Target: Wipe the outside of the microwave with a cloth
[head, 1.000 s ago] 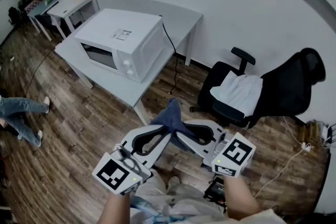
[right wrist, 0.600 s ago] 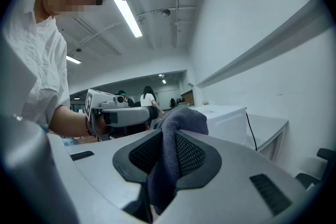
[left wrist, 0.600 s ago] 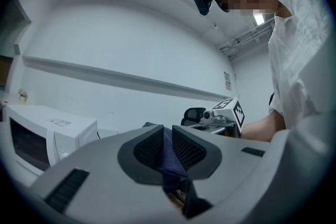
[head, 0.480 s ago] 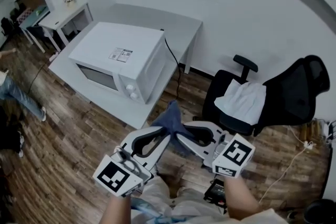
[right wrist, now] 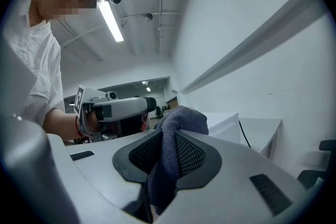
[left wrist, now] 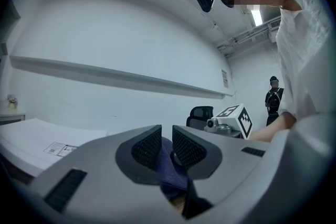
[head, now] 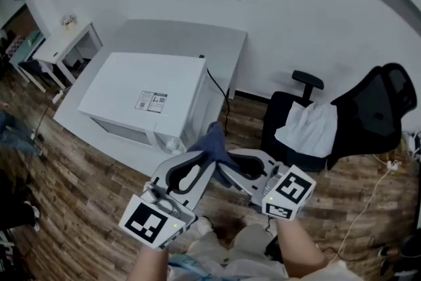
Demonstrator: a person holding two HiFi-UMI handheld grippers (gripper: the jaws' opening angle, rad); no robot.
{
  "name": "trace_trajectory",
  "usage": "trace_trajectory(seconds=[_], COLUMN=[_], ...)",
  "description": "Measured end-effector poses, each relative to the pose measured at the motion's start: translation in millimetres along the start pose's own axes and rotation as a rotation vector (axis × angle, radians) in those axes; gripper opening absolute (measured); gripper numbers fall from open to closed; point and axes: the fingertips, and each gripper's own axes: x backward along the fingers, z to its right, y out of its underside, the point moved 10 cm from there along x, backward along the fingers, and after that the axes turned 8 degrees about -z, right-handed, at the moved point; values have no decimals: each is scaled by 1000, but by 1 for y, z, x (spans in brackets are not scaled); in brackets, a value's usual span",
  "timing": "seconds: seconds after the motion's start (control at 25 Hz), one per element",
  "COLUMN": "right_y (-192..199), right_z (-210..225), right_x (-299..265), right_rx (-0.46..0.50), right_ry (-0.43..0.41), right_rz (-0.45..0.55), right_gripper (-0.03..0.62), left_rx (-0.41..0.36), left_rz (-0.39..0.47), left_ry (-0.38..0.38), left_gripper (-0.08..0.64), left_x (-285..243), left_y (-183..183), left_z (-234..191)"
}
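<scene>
left gripper (head: pixel 196 166) and right gripper (head: pixel 230 168) both have fingers clenched on one dark blue cloth (head: pixel 212 141), held aloft near the white microwave (head: pixel 141 92) on a grey worktop (head: pixel 181 36).

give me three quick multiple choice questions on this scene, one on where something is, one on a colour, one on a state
1. Where does the microwave stand?
A. on a shelf
B. on the grey table
C. in a cupboard

2. What colour is the cloth?
A. dark blue
B. white
C. red

3. How do the two grippers stand?
A. both open
B. only one shut on the cloth
C. both shut on the cloth

Answers:
1 B, the head view shows it sitting on the tabletop.
2 A, the fabric looks dark blue in every view.
3 C, the left gripper and right gripper each have jaws pinched on the cloth.
</scene>
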Motion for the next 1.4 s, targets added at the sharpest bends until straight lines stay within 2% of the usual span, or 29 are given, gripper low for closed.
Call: trace_trajectory(seconds=[0.16, 0.24, 0.44, 0.72, 1.0, 1.4], right_y=[1, 2, 1, 9, 13, 17], right_z=[30, 49, 96, 154, 184, 231], right_x=[-17, -26, -49, -98, -137, -160], right_rx=[-50, -69, -100, -131, -98, -11], right_ry=[24, 14, 6, 73, 85, 132], right_rz=[37, 49, 42, 15, -7, -134], right_gripper=[86, 86, 86, 86, 86, 86], left_rx=[-18, -7, 24, 54, 34, 57], left_rz=[-31, -72, -102, -135, -168, -193], left_ry=[-41, -67, -146, -194, -211, -216], left_gripper=[84, 89, 101, 105, 105, 105], left_x=[-22, -35, -62, -78, -90, -107], left_y=[-5, -6, -12, -6, -10, -7], left_z=[-25, -34, -48, -66, -86, -101])
